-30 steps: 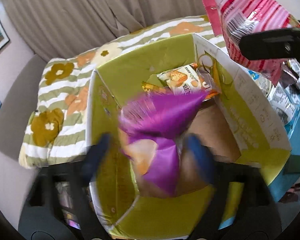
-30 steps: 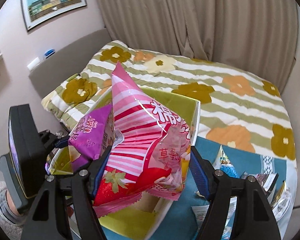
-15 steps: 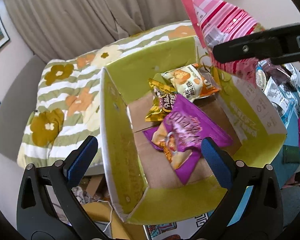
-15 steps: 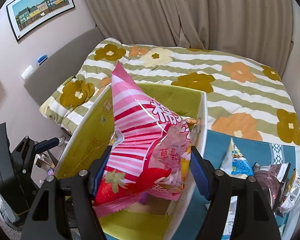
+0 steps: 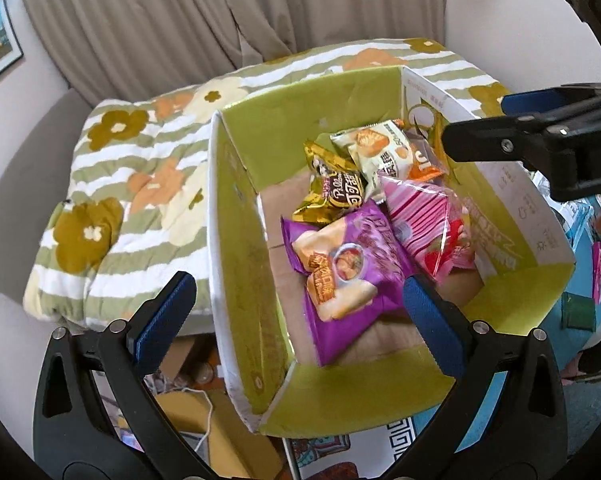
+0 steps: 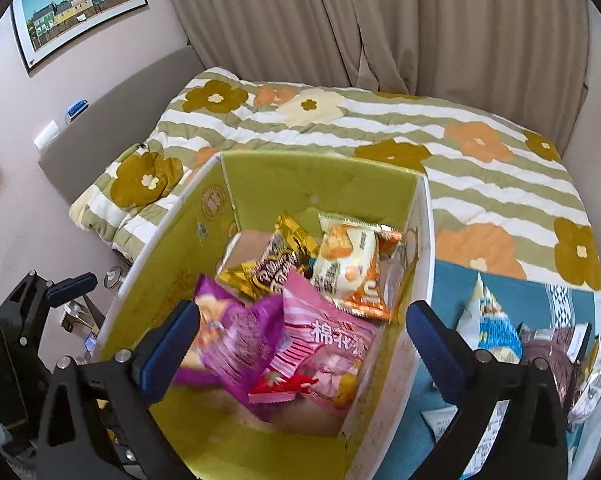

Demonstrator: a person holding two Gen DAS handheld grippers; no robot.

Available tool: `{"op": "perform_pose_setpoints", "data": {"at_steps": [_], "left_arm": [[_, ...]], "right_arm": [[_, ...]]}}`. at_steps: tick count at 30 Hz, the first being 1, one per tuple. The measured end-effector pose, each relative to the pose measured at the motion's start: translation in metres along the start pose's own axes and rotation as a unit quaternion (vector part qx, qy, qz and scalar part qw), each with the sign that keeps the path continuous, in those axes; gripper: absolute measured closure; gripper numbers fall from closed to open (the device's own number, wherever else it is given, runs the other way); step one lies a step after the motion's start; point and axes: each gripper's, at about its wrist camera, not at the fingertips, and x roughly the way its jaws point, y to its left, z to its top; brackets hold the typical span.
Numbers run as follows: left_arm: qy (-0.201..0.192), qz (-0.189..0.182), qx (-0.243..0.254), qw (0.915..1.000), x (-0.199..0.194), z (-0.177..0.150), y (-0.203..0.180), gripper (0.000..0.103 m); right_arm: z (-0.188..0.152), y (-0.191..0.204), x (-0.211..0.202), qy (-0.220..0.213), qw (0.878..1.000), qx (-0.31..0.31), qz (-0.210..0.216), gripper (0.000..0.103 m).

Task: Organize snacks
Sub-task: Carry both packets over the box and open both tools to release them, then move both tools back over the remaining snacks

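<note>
Hovering, left gripper (image 5: pixel 298 308): wide apart above the near end of the box, blue pads holding nothing.
Bed (image 6: pixel 380 136): striped flowered quilt, beyond and left of the box.
Box (image 5: pixel 236 240): open cardboard carton with lime-green flaps standing upright, brown floor showing between the packets.
Gold bag (image 5: pixel 332 190): on the box floor toward the far end, its near edge touching the purple bag.
Purple bag (image 5: pixel 340 268): flat on the floor of the box, nearest the left gripper, lying between its two fingers in that view.
White-and-orange packet (image 5: pixel 384 152): far right corner of the box, just beside the gold bag.
Pink striped bag (image 6: pixel 320 352): inside the box, right of the purple bag and overlapping it, free of both grippers.
Right gripper (image 6: pixel 302 336): spread open over the box, gripping nothing; the pink bag lies below it.
Loose snacks (image 6: pixel 496 332): on the blue cloth outside the box, to its right.
</note>
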Motion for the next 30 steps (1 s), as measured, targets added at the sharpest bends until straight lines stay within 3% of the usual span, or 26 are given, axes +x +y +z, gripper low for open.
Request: {"op": "perform_pose_setpoints", "data": {"at_steps": [11, 19, 30], "left_arm": [[-0.027, 0.01, 0.002, 0.9996, -0.025, 0.007, -0.005, 0.001], [-0.042, 0.027, -0.033, 0.9982, -0.061, 0.01, -0.022, 0.001], [-0.067, 0.009, -0.062, 0.9958, -0.108, 0.009, -0.082, 0.001]], "right_arm": [[-0.008, 0.001, -0.023, -0.013, 1.0, -0.001, -0.006, 0.0], [-0.021, -0.007, -0.066, -0.036, 0.999, -0.005, -0.002, 0.0], [-0.059, -0.054, -0.139, -0.073, 0.997, 0.005, -0.023, 0.0]]}}
